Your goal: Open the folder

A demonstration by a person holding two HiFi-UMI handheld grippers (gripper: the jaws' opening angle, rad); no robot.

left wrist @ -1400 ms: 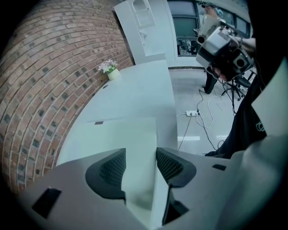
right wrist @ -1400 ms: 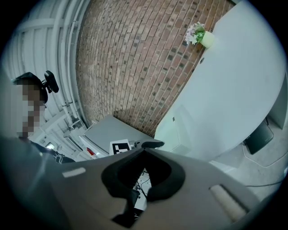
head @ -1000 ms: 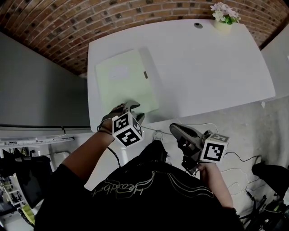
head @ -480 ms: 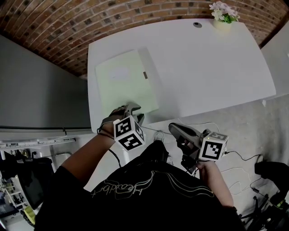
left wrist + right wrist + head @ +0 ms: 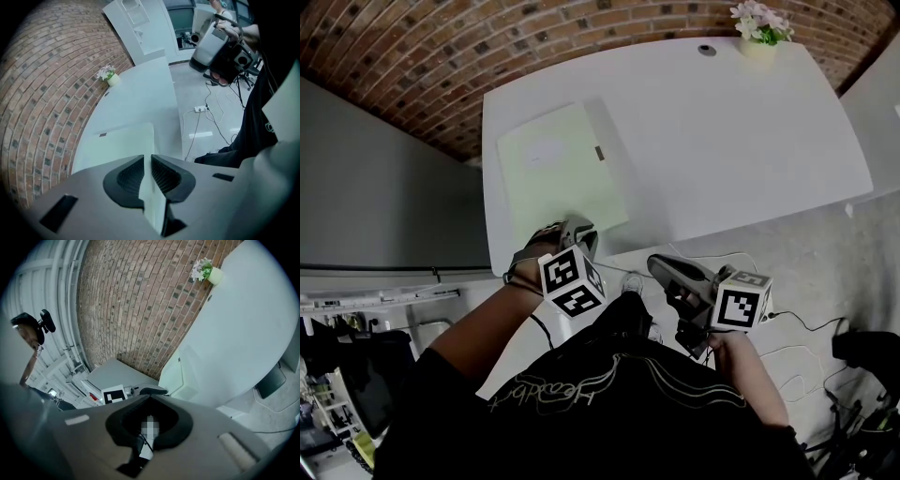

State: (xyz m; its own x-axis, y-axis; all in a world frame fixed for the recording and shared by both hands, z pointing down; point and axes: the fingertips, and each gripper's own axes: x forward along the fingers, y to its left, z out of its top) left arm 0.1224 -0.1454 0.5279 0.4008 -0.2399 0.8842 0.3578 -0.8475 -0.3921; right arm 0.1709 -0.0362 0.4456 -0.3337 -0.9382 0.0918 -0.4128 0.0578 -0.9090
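Head view: we count one pale green rectangular card folder [image 5: 558,178], one white table [image 5: 722,131], one small pot of white flowers [image 5: 757,28], and two grippers with one marker cube each. The folder lies flat and closed on the table's left half, reaching the near edge. The pot is at the table's far right corner. The left gripper [image 5: 581,232] is at the table's near edge, on the folder's near edge. Its tips are partly covered by its own body, so we can't read the grip here. The right gripper [image 5: 661,267] is off the table, in front of its near edge. The folder's label is too small to read.

Left gripper view: its jaws have just been closing and now pinch the folder's [image 5: 126,140] thin edge, which fills the gap between the pads. The rest of the folder runs across the table behind.

Right gripper view: the jaws meet at the tips, clenched on nothing. The folder [image 5: 180,373] shows only as a slice at the table's near corner, and the left gripper [image 5: 152,391] is mostly cut off.
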